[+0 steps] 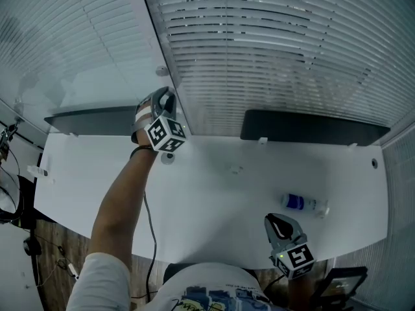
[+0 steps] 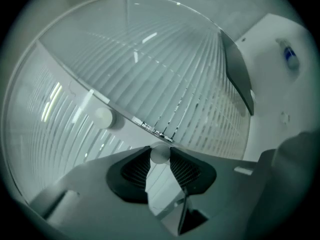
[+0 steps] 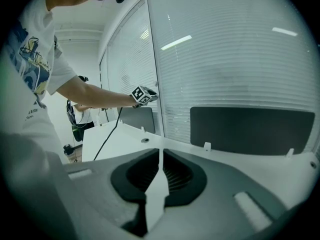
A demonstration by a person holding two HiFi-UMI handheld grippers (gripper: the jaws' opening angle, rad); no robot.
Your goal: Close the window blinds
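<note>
A white bench (image 1: 214, 193) runs beneath both claws. A small bottle (image 1: 300, 203) lies on it just ahead and to the right of the right claw (image 3: 160, 159), whose jaws stand almost together with nothing between them. Farther ahead of that claw, two dark panels (image 1: 311, 127) stand along the bench's far edge. Behind them the window blinds (image 1: 272, 50) fill the wall, one pane on each side of a white frame post (image 1: 159, 37). The left claw (image 1: 166, 97) is raised to that post, above the gap between the panels. Its jaws are narrowed onto a small white knob (image 2: 160, 154) pinched between their tips, and a second knob (image 2: 103, 116) sits just beyond it along the post. The slats to its right show thin gaps. Open bench lies between the two claws. The bench's near edge curves just below the right claw, and wooden floor (image 1: 48, 238) shows past its left end.
</note>
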